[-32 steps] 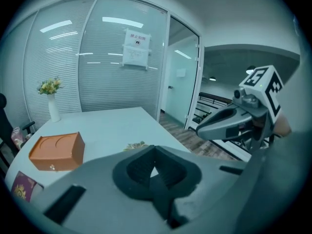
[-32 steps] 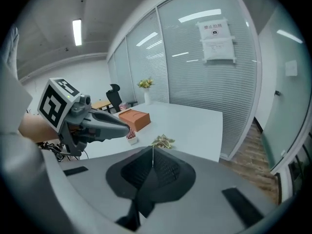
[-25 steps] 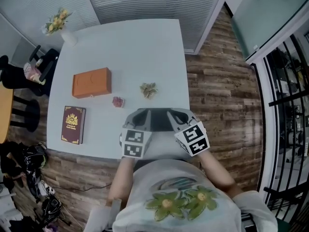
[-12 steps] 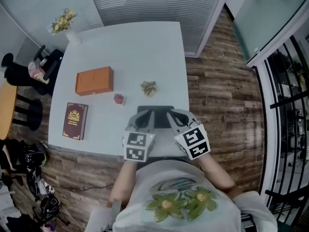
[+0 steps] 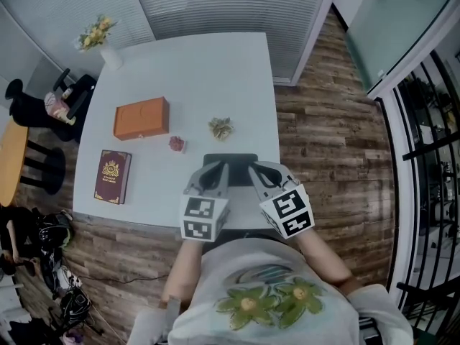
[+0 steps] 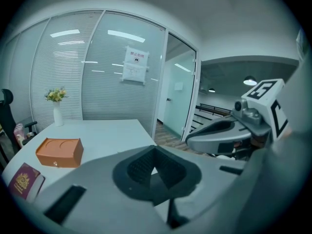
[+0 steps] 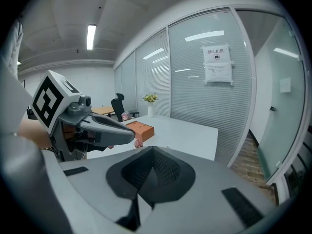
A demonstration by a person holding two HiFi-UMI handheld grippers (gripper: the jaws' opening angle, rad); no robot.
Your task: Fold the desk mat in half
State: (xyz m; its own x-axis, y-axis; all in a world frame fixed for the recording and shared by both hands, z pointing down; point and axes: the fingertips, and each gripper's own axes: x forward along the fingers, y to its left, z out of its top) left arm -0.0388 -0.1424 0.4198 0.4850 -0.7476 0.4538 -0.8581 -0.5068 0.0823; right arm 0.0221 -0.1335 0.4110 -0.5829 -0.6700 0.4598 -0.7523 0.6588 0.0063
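Mat [image 5: 231, 165], dark grey, sits at the near right part of the white table [image 5: 215, 70], right in front of the person, with both grippers on it. The part that shows is a strip wider than it is deep. Its long axis runs left to right along the table's near edge, and its straight far edge faces the window wall. The near part is hidden under the grippers and their marker cubes. Far left, off the table, stands a dark chair [image 5: 39, 106]. At the table's far left corner is a vase of yellow flowers [image 5: 100, 36]. A dark red book [image 5: 111, 176] lies at the left near edge, and an orange box [image 5: 141, 118] lies beyond it, both well apart from the mat. A small pink thing [image 5: 176, 145] lies just beyond the mat's far left corner, not touching it. The left gripper [image 6: 155, 154] has its jaws closed tight, and a dark flap of the mat shows pinched under the pads. A small dried sprig [image 5: 221, 128] lies just past the far edge, near its middle, in the line of a fold away from the person. The right gripper [image 7: 152, 155] is likewise clamped shut on the mat's edge. Further right is wooden floor [image 5: 323, 121], then a black railing [image 5: 431, 157].
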